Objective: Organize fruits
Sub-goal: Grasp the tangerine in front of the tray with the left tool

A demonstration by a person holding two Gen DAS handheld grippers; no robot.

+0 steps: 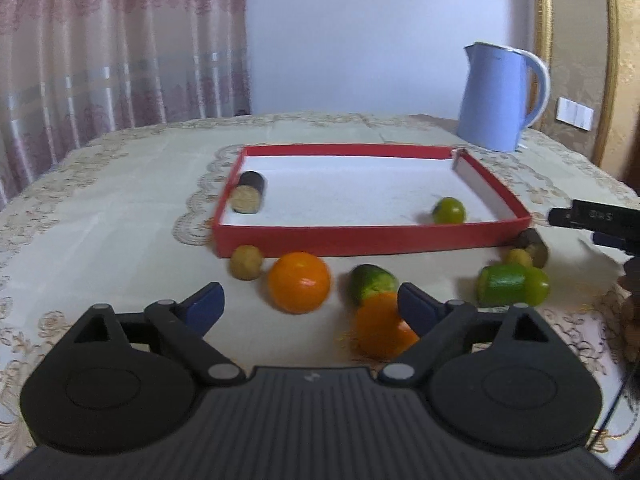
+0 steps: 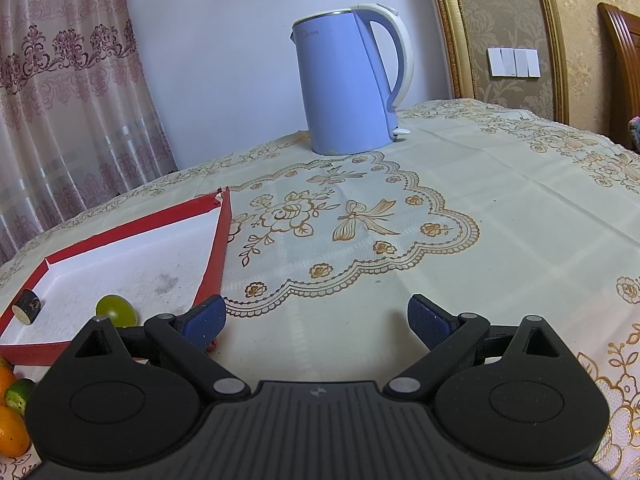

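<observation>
A red tray (image 1: 360, 237) with a white floor holds a dark cylinder piece (image 1: 250, 194) at its left and a round green fruit (image 1: 449, 211) at its right. In front of it lie a small tan ball (image 1: 246, 262), an orange (image 1: 299, 282), a cucumber piece (image 1: 372, 282) and an orange piece (image 1: 380, 332). My left gripper (image 1: 310, 304) is open, and the orange sits just beyond its fingers. Farther right lies a green cluster (image 1: 508, 290). My right gripper (image 2: 316, 320) is open over bare cloth, right of the tray (image 2: 216, 256).
A blue kettle (image 1: 496, 100) (image 2: 348, 84) stands behind the tray's right corner. The table has a patterned cream cloth (image 2: 480, 200). Curtains hang at the left and a gold-framed wall panel stands at the right. A black tool part (image 1: 592, 220) reaches in from the right edge.
</observation>
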